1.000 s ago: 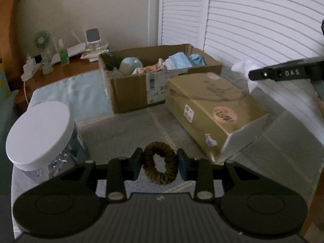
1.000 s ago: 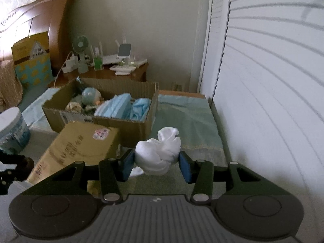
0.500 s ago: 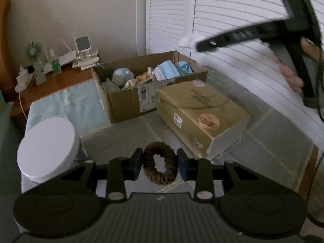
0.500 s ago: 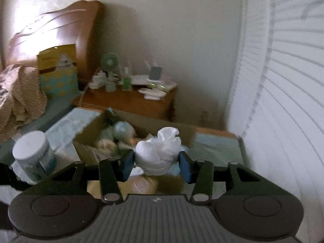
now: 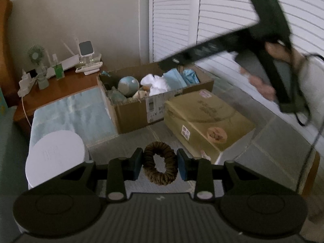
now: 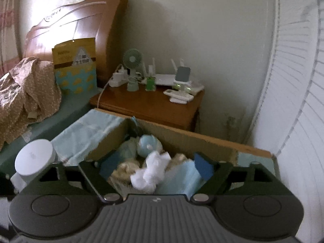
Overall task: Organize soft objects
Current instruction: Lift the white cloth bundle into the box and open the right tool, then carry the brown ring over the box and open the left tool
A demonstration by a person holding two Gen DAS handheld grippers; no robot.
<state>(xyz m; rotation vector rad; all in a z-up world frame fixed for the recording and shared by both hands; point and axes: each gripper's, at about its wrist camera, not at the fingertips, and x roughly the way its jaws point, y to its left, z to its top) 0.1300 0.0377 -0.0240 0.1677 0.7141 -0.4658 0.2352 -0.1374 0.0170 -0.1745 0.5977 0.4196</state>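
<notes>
While the left gripper (image 5: pixel 160 165) is closed on the brown hair tie (image 5: pixel 160 166), which stands upright between its pads, the right gripper (image 6: pixel 157 167) hangs over the cardboard box (image 6: pixel 182 136) with its jaws opening. Its pads do not touch the white cloth (image 6: pixel 150 173), which lies below them in the box.

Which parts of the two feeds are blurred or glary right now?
Left wrist view: the right hand-held gripper and hand smear with motion; brown scrunchie stays sharp. Right wrist view: glare on the headboard, white cloth soft and blurred.
</notes>
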